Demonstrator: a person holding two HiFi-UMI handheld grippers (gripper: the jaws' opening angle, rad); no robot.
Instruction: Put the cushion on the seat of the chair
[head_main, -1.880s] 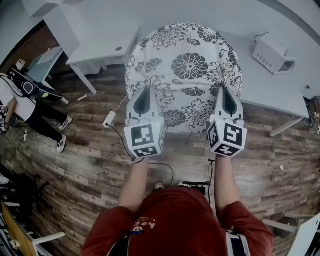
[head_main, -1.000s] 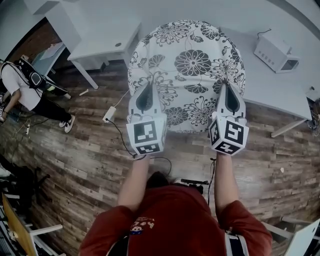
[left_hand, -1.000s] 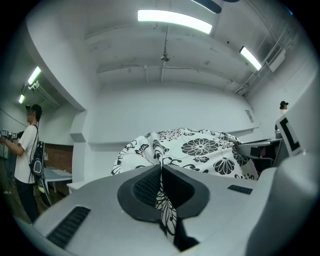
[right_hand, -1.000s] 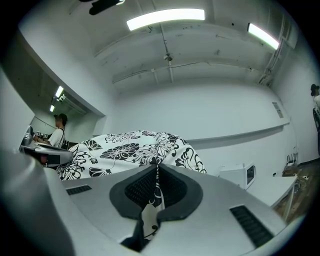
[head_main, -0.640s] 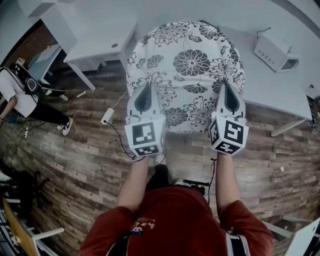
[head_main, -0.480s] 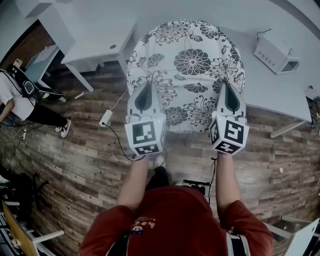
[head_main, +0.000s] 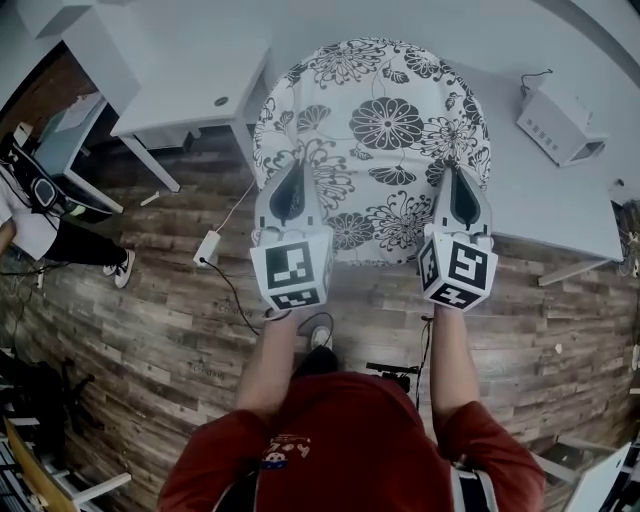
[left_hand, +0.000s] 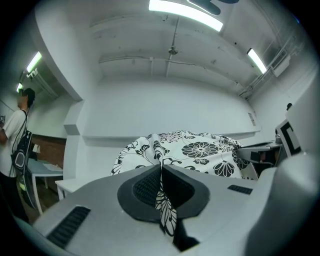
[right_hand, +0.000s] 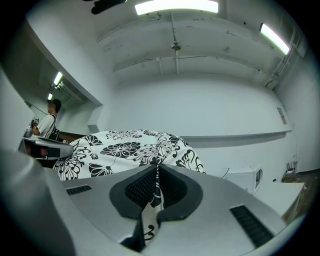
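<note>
A round white cushion (head_main: 375, 130) with black flower print hangs in the air in front of me, held by its near edge. My left gripper (head_main: 291, 182) is shut on the cushion's left near edge, with fabric (left_hand: 162, 200) pinched between its jaws. On the right near edge my right gripper (head_main: 460, 182) is shut too, a fold of cloth (right_hand: 152, 195) caught between its pads. In both gripper views the cushion (left_hand: 190, 152) (right_hand: 125, 150) bulges up beyond the jaws. No chair is visible in any view.
A white table (head_main: 190, 95) stands at upper left and a long white desk (head_main: 550, 190) at right, with a white box (head_main: 558, 122) on it. A power strip and cable (head_main: 207, 247) lie on the wood floor. A person (head_main: 40, 215) stands at far left.
Both grippers keep their hold on the cushion and stay in place. The view has shifted slightly; the person at left has slid toward the frame's edge.
</note>
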